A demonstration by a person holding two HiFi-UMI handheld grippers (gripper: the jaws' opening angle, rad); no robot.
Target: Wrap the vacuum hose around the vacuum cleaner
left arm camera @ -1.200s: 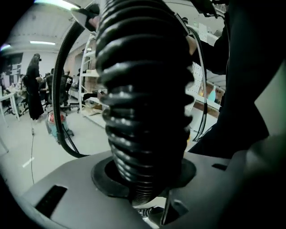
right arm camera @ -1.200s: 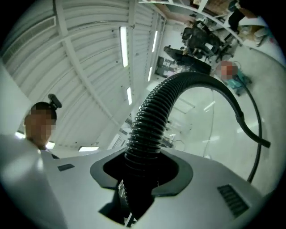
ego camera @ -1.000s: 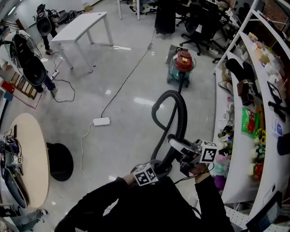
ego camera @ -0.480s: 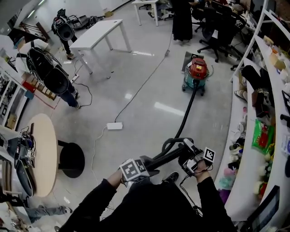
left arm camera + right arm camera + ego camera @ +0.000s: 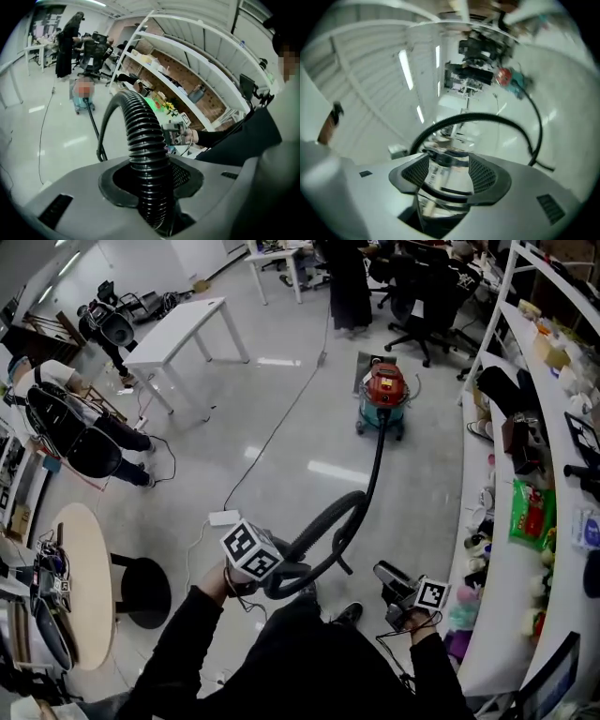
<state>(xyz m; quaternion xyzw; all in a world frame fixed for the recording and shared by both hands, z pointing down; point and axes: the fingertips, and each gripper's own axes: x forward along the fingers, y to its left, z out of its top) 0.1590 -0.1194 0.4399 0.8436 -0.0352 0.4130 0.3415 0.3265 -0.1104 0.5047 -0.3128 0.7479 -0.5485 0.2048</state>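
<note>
The red and teal vacuum cleaner (image 5: 382, 392) stands on the floor ahead. Its black ribbed hose (image 5: 373, 465) runs toward me and curls into a loop. My left gripper (image 5: 279, 579) is shut on that hose (image 5: 143, 140), which rises between its pads and arcs away. My right gripper (image 5: 382, 574) is lower, at the right, pointing level. A shiny metal tube (image 5: 449, 173) fills the gap between its pads, with the hose (image 5: 487, 117) arching beyond. Its jaws have just been opening wider, with the tube still between them. The right gripper (image 5: 174, 133) also shows in the left gripper view.
Curved white shelves (image 5: 525, 521) full of goods line the right. A white desk (image 5: 178, 329), a round table (image 5: 80, 587) and a black stool base (image 5: 141, 592) stand left. A power strip (image 5: 223, 517) with its cable lies on the floor. Office chairs (image 5: 422, 296) stand behind the vacuum.
My left gripper has lifted the hose up and to the left, and the loop has risen with it. My right gripper has sunk lower at the right.
</note>
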